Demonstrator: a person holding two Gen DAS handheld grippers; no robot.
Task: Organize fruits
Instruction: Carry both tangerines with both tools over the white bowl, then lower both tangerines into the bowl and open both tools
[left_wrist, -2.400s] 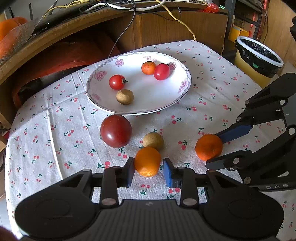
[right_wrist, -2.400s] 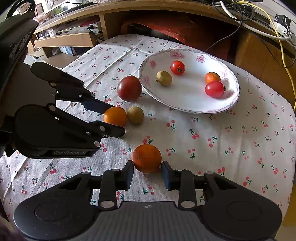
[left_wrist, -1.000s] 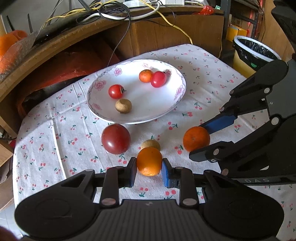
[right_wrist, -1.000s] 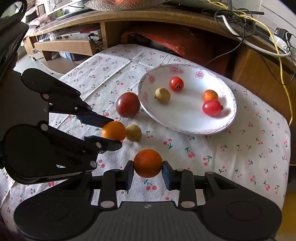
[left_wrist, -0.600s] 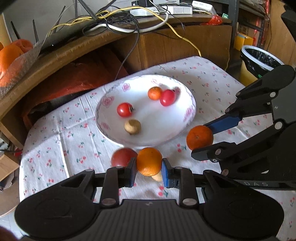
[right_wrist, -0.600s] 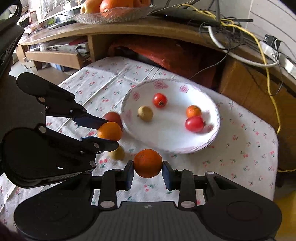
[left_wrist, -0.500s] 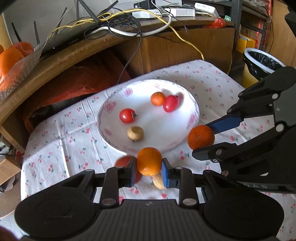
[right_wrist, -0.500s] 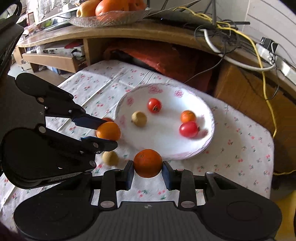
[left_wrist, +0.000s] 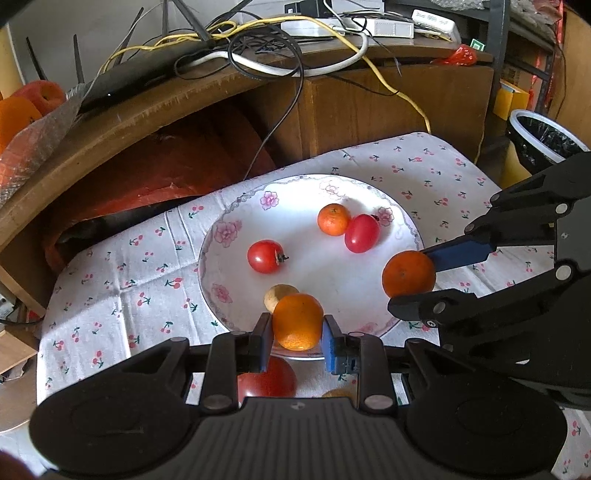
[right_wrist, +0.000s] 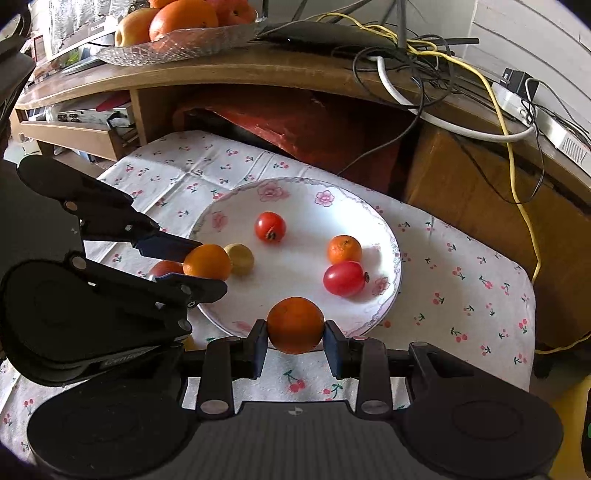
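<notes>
L gripper (left_wrist: 297, 338) jaws clamped on light orange (left_wrist: 297, 321), above near rim of plate (left_wrist: 236, 236). R gripper (right_wrist: 294, 341) jaws pinch darker orange (right_wrist: 295, 325), raised at plate's near edge. Big tomato (left_wrist: 267, 382) on tabletop (left_wrist: 110, 280) below.

Table under cherry-print cloth (left_wrist: 122, 288), bearing white floral plate (left_wrist: 221, 258) and large red tomato (left_wrist: 273, 382).

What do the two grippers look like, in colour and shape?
Both look alike. The left gripper and right gripper have black ribbed bodies with two round lobes, silver rivets on black linkage bars, and blue fingertips. Faint lettering is unreadable. No cables or sleeves show.
</notes>
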